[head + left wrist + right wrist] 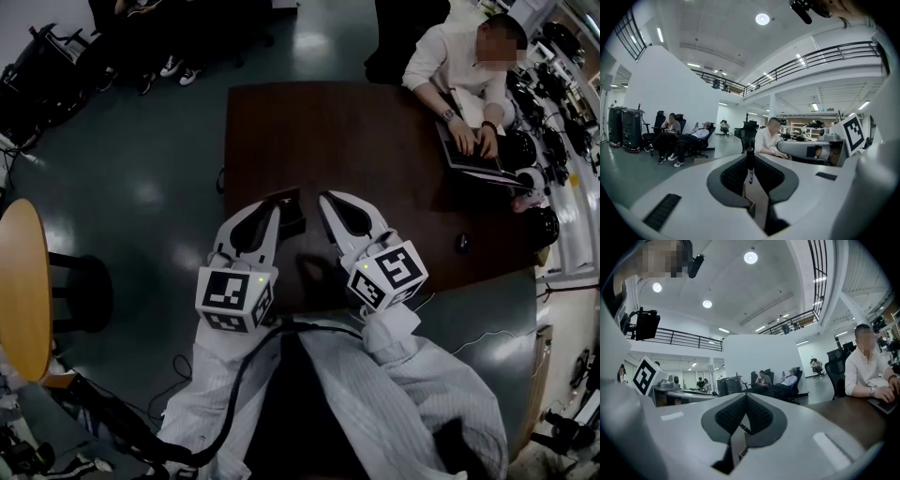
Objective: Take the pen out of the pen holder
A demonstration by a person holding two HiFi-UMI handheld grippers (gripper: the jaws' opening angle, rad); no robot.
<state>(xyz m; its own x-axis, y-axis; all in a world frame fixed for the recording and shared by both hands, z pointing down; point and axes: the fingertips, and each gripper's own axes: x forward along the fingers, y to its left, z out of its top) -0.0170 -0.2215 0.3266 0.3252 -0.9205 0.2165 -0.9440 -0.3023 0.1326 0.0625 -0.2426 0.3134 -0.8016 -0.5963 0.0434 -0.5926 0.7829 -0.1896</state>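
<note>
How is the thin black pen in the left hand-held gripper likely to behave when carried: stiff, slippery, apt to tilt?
Probably stiff: the thin black pen stands straight and unbent. Likely light, being so slim. It may pivot or slip, since its narrow barrel gives the textured pads of the left hand-held gripper little to grip.

White left hand-held gripper (268, 212) and right hand-held gripper (337, 202) carry black-and-white marker cubes (234, 296), with pale pinstriped sleeves (412, 398).

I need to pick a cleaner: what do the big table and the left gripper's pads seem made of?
The table looks like dark brown wood or laminate, smooth with a dull sheen. The pads of the left gripper look like black rubber, matt, with a fine grid texture.
</note>
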